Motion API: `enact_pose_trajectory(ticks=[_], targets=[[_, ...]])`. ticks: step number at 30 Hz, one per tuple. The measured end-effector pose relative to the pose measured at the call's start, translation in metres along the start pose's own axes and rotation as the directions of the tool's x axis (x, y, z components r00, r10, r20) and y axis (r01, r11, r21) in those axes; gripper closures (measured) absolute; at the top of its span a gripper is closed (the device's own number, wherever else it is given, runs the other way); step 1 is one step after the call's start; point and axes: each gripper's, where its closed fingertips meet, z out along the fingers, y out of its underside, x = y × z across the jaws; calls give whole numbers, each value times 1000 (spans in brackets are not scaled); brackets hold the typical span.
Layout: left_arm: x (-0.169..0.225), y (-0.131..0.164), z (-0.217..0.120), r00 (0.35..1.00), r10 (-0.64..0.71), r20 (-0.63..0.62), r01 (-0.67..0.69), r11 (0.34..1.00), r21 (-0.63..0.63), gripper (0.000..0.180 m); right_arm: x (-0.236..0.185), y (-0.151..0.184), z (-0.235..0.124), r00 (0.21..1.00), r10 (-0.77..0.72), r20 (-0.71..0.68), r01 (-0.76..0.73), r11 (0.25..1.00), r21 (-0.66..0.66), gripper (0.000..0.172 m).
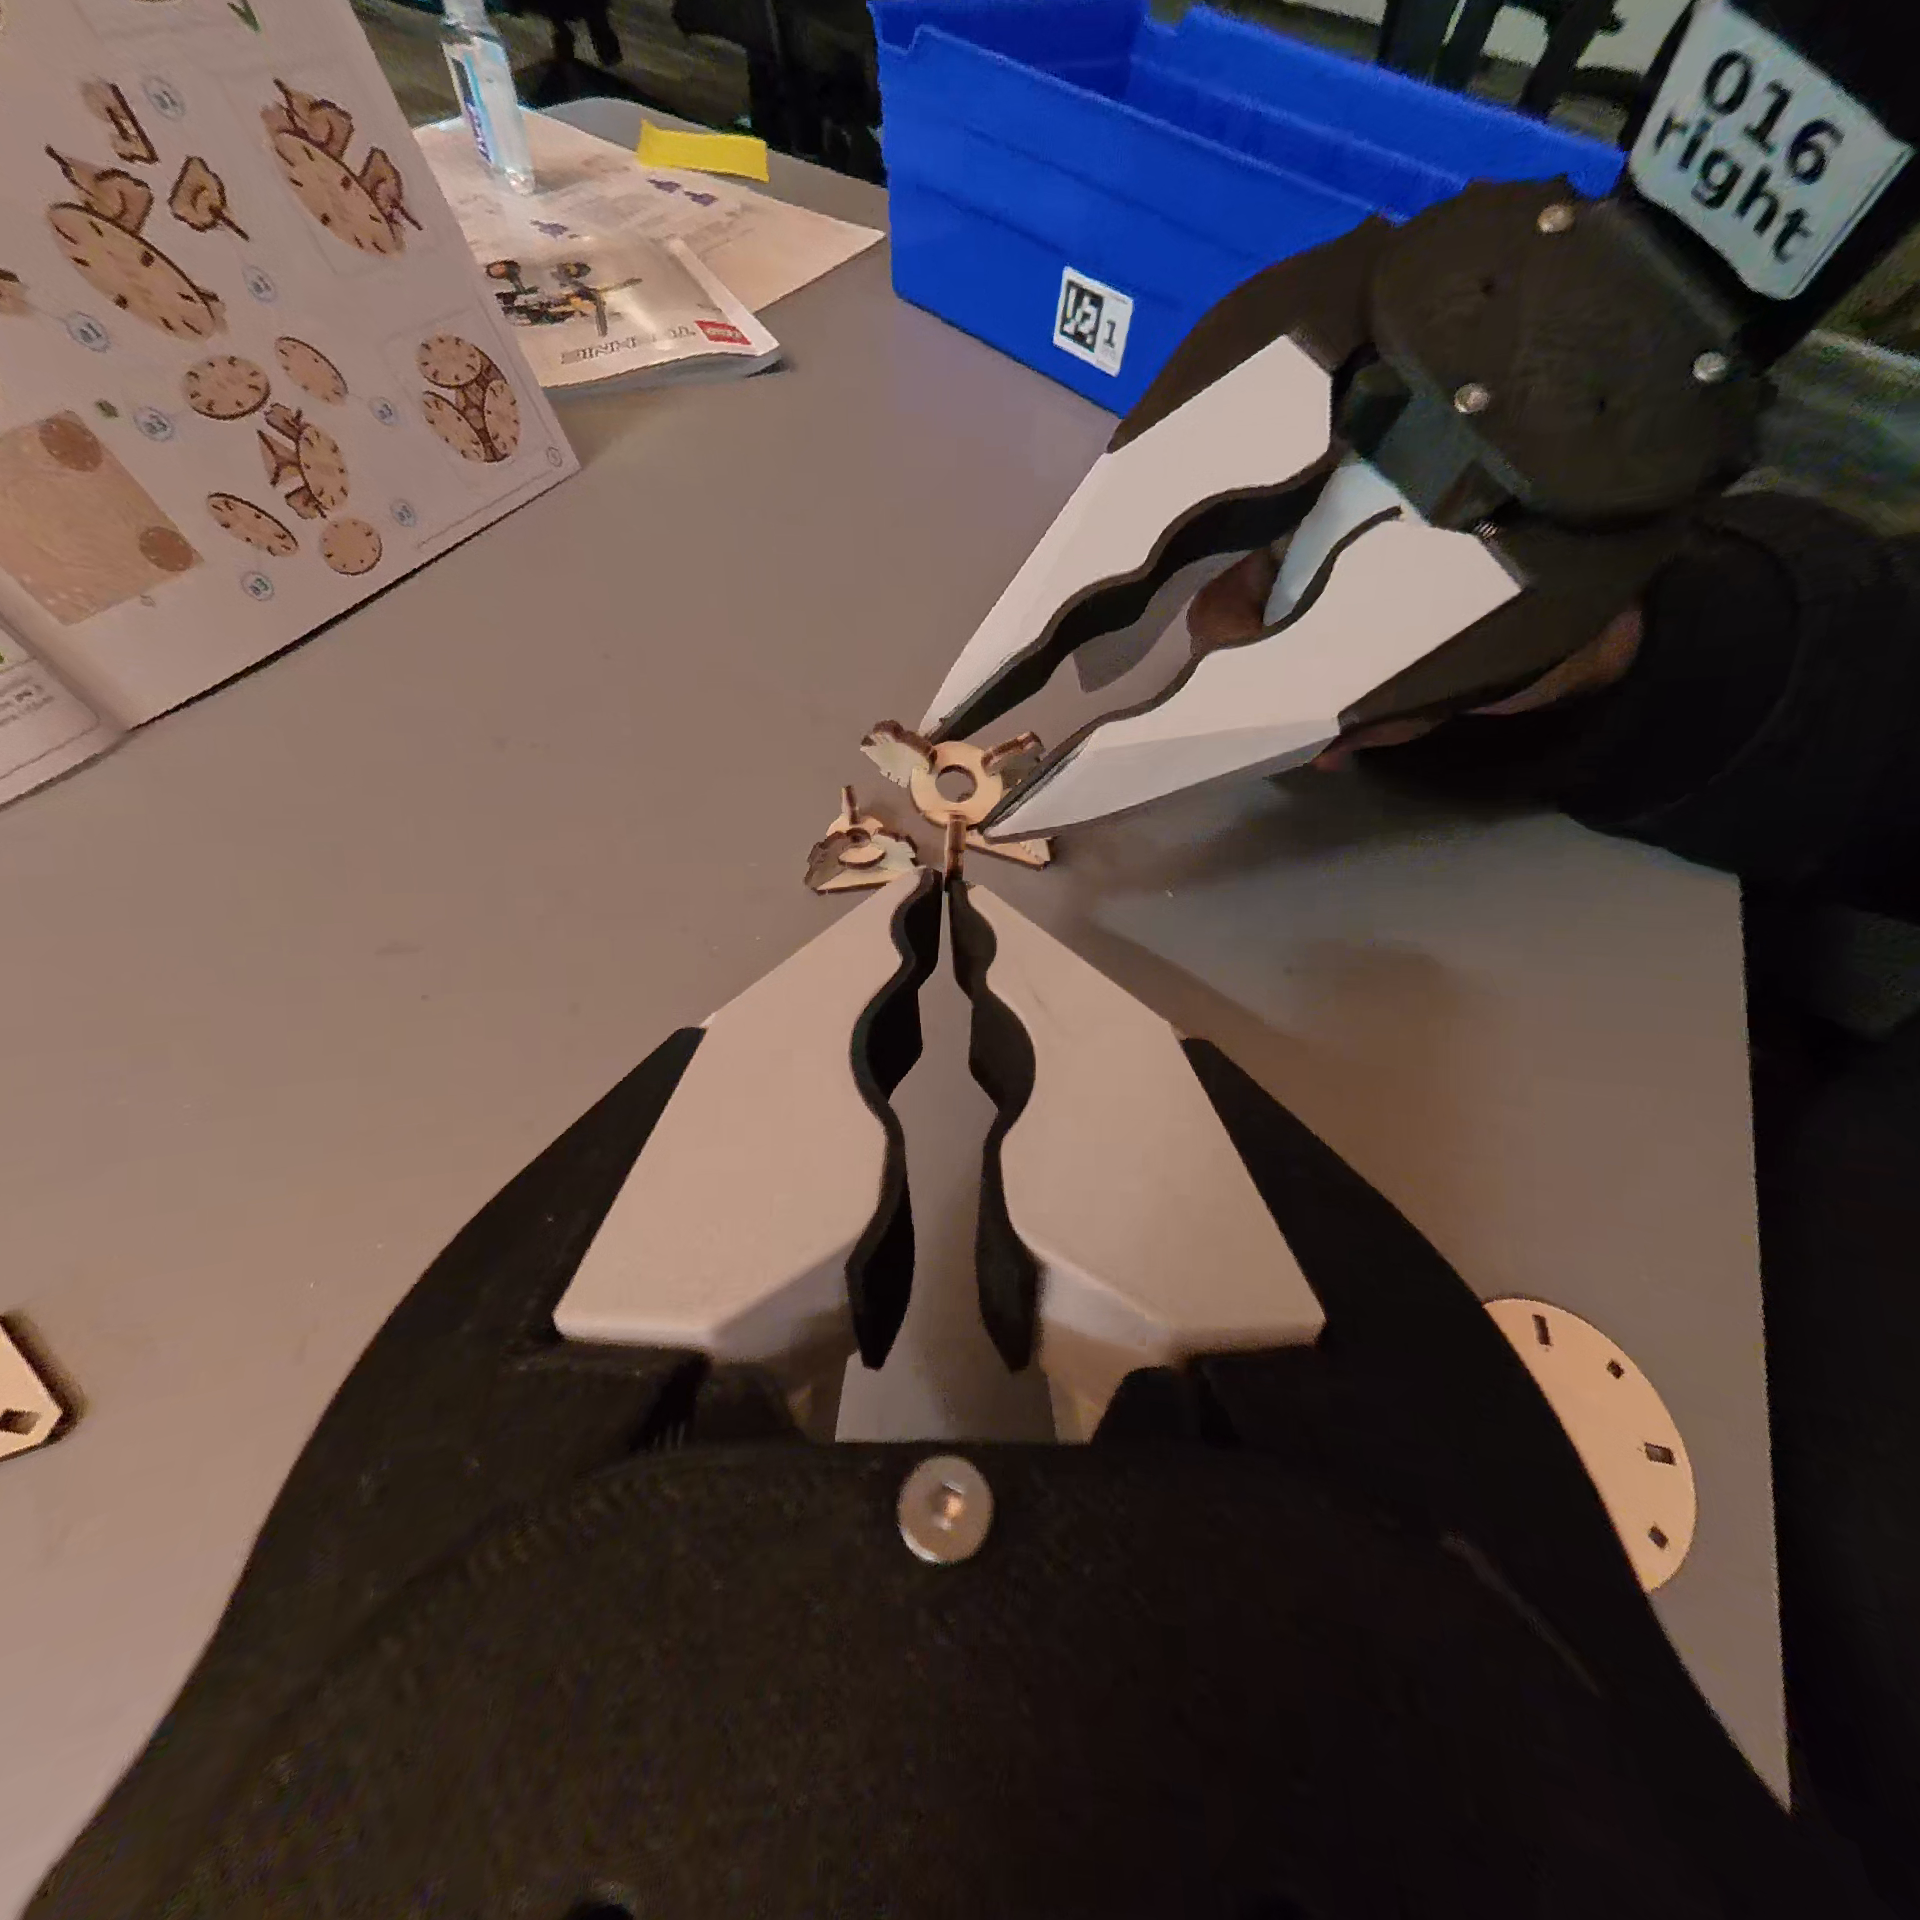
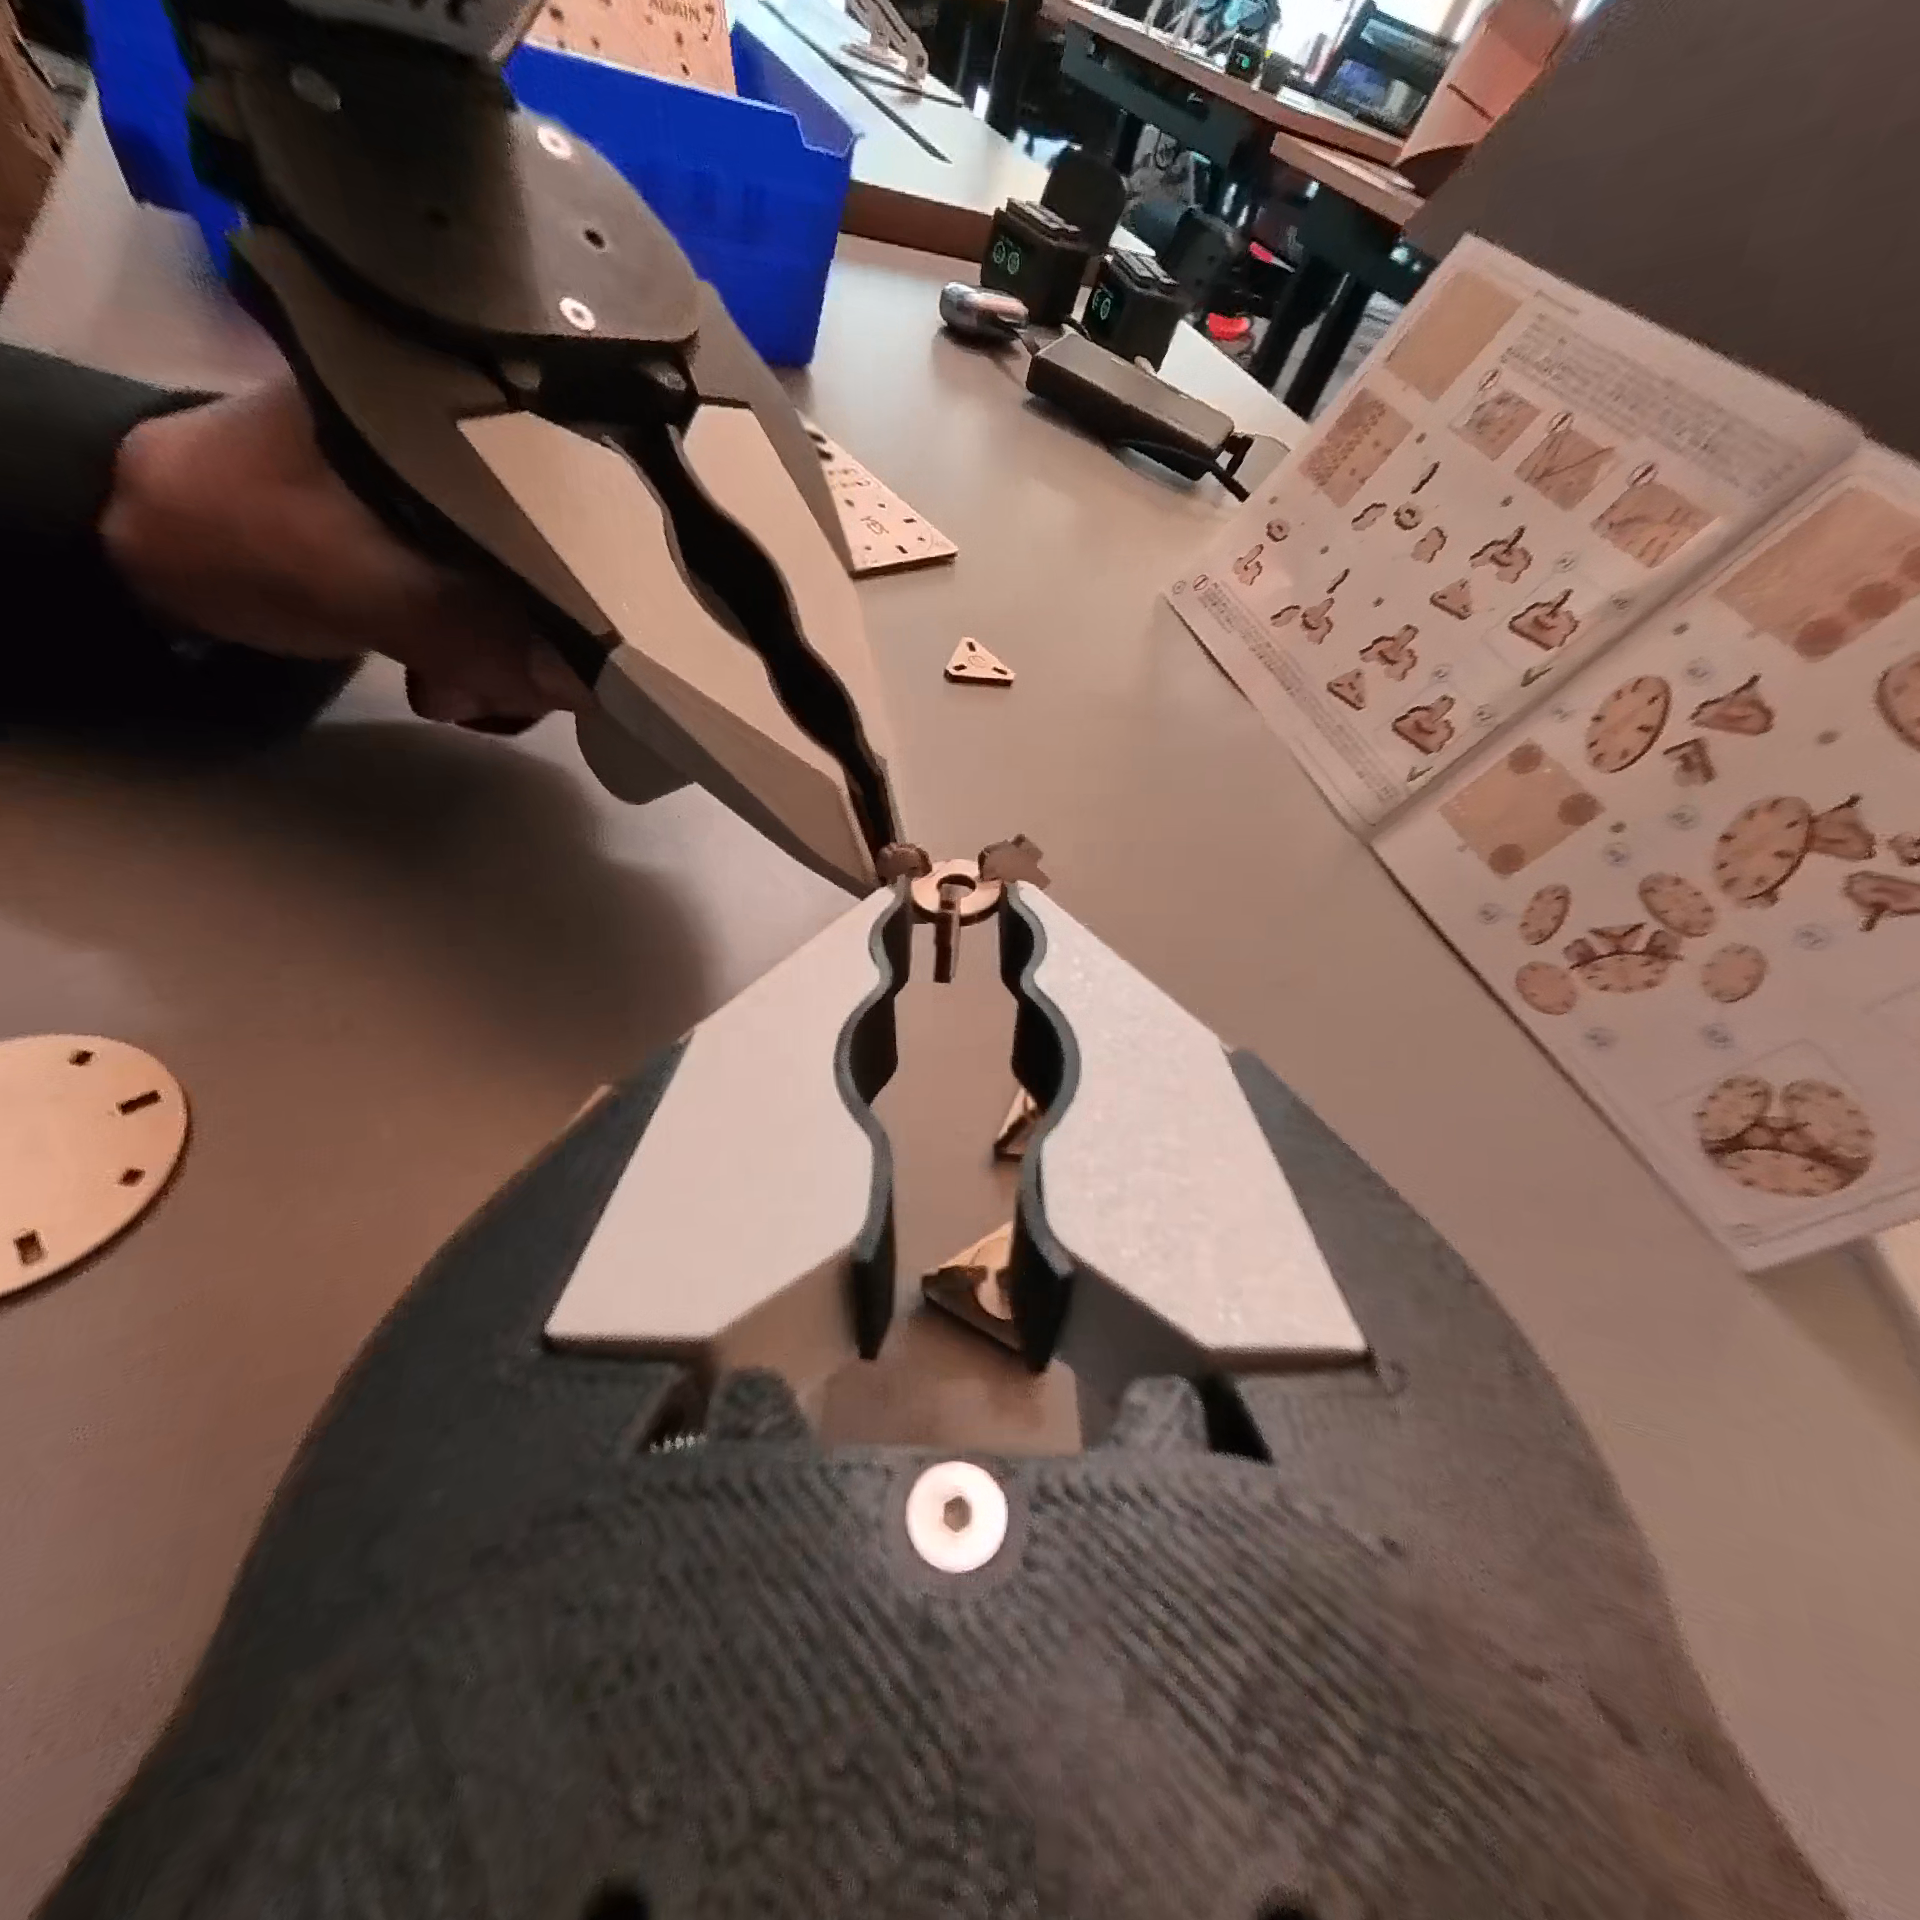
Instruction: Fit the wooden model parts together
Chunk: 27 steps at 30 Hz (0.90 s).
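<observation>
My right gripper is shut on a small wooden ring that carries two lobed wooden pieces, and holds it above the grey table. A thin wooden peg hangs down from the ring. In the left wrist view the right gripper comes in from the upper right with the ring between its tips. My left gripper is shut, its tips just under the peg. It also shows in the right wrist view, beside the ring. I cannot tell whether it touches the peg.
A small wooden assembly lies by the left tips. There are a slotted wooden disc, a triangular piece, open instruction sheets, a booklet, a blue bin and black devices. My left and right fingertips are right by each other.
</observation>
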Motion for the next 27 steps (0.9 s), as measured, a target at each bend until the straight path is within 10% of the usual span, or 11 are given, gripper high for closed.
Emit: enact_pose_trajectory(ticks=[27], targets=[[3,-4,-3,1000,1,16,-1,1000,-4,180,-4,1,2,999,44,12,-43,999,-12,157]])
